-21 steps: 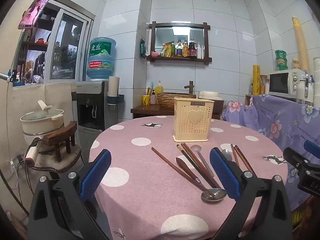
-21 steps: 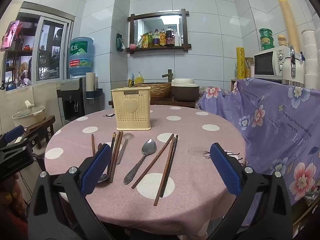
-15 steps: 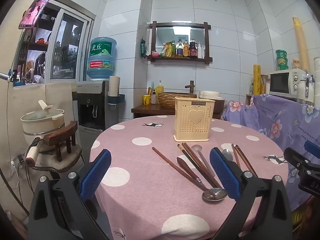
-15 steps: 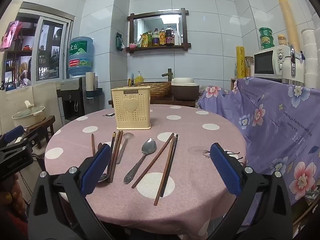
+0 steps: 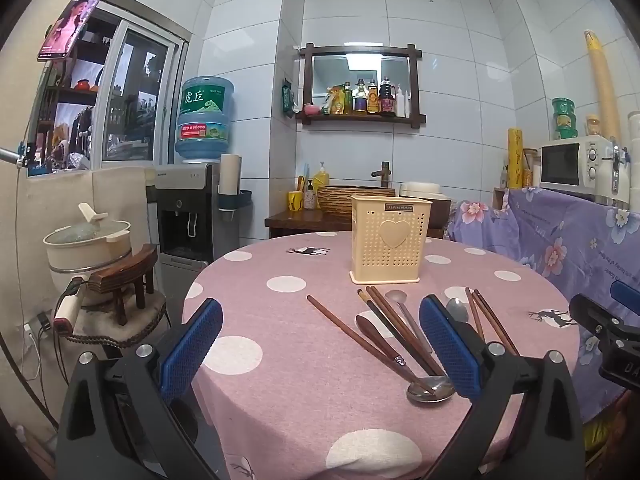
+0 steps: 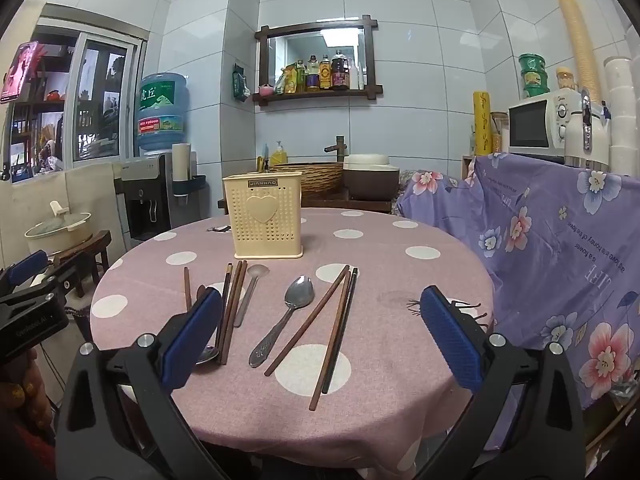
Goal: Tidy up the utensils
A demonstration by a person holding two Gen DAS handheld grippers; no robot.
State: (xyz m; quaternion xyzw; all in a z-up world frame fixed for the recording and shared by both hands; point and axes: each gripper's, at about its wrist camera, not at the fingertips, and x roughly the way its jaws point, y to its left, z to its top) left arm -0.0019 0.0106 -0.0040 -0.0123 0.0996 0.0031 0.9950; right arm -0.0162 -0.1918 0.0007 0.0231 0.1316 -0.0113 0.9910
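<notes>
Both jaws stand wide apart and grip nothing: my left gripper (image 5: 320,350) and my right gripper (image 6: 322,338) hang over the near edge of the bench (image 6: 420,280). Since a moment ago nothing has shifted, neither I nor the utensils, so I judge the sorting not yet begun. Ahead of my right jaws lies a metal spoon (image 6: 286,318), bowl away from me, handle toward me, with brown chopsticks (image 6: 332,330) fanned just to its right, long axes running near to far. More chopsticks (image 6: 232,308) and spoons lie by my right gripper's left finger. Beyond them all stands the cream utensil holder (image 6: 264,216), upright
</notes>
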